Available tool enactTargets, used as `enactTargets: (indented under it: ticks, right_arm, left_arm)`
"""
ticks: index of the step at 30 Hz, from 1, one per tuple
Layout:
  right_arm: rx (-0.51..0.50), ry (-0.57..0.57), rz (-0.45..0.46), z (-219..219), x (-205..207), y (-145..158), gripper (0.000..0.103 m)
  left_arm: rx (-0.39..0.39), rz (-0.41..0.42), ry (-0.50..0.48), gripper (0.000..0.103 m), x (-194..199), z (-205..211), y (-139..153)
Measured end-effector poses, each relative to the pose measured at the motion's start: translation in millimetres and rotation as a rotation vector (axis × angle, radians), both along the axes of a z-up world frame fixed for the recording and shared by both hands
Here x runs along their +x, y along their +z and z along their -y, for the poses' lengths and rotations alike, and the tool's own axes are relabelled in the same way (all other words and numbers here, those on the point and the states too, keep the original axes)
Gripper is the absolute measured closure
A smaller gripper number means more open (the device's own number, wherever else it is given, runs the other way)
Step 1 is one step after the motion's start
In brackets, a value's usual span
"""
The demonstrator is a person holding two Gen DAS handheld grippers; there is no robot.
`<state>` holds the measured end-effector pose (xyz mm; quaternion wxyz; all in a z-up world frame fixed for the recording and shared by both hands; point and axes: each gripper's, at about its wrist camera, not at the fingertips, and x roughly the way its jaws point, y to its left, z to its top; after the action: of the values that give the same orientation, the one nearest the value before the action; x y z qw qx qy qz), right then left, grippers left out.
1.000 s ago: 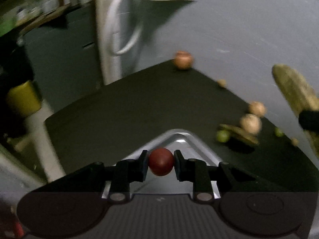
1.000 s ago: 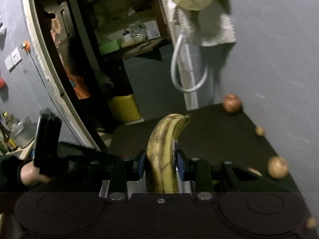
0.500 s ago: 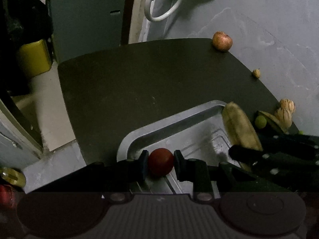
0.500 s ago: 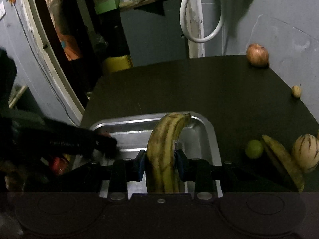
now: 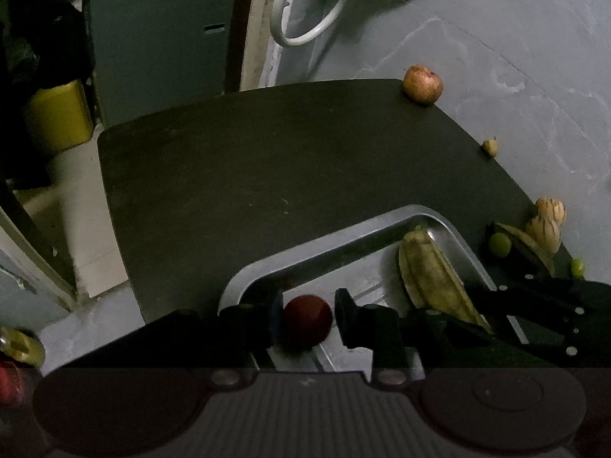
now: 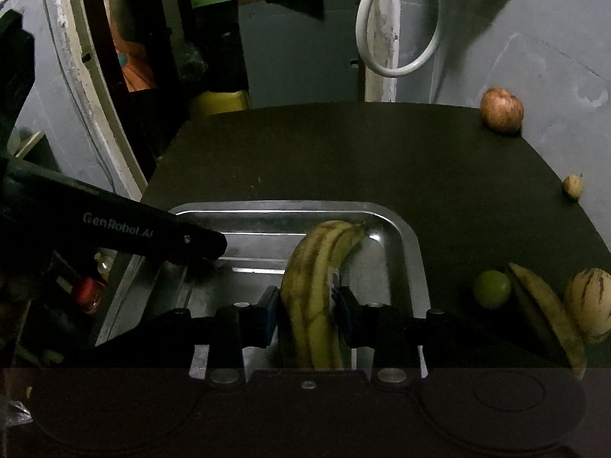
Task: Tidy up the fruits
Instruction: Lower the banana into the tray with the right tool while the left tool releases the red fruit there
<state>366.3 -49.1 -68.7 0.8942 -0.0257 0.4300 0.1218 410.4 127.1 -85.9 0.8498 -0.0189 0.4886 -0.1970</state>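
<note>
A small dark red fruit (image 5: 307,322) lies between the jaws of my left gripper (image 5: 307,320), low over the near left corner of the metal tray (image 5: 324,244). The jaws are opening and a thin gap shows on the fruit's right side. My right gripper (image 6: 309,305) straddles a spotted yellow banana (image 6: 317,267) whose tip rests on the tray (image 6: 286,206) floor. Those jaws are opening too, with the pads just off the peel. One left finger (image 6: 191,242) reaches in from the left in the right wrist view.
On the black table (image 6: 343,152), right of the tray, lie a lime (image 6: 492,289), a second banana (image 6: 546,305) and a striped melon (image 6: 590,305). An apple (image 6: 501,110) and a small round fruit (image 6: 573,186) sit by the wall. The table edge drops off at left.
Both grippers came down from above the table into the tray with their fruit. Since half a second ago they have stayed in place and both pairs of jaws have widened slightly.
</note>
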Motion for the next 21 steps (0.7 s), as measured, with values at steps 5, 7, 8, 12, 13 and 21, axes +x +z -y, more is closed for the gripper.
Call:
enactTargets:
  ticks: [5,7,8,12,13,21]
  right_arm:
    - [0.001,-0.019,0.017,4.7,-12.4,5.9,0.044]
    - [0.006,-0.029,0.031,9.5,-22.0,12.2,0.039]
    - [0.01,-0.033,0.038,12.3,-26.4,15.7,0.037]
    - [0.028,-0.056,0.074,22.4,-48.0,32.5,0.029]
    - [0.031,-0.063,0.083,24.7,-52.6,36.3,0.026]
    - [0.06,-0.155,0.133,50.2,-96.1,57.5,0.01]
  left_arm:
    - [-0.032,-0.023,0.026,0.053,-0.2,-2.0,2.5]
    - [-0.036,-0.028,0.038,0.045,-3.3,-3.1,4.7]
    - [-0.037,-0.026,0.042,0.043,-5.9,-4.0,6.2]
    - [-0.032,-0.015,0.048,0.037,-16.9,-3.1,14.0]
    - [-0.028,-0.015,0.051,0.034,-20.3,-3.1,16.2]
    - [0.008,0.0,0.062,0.013,-48.3,2.7,36.9]
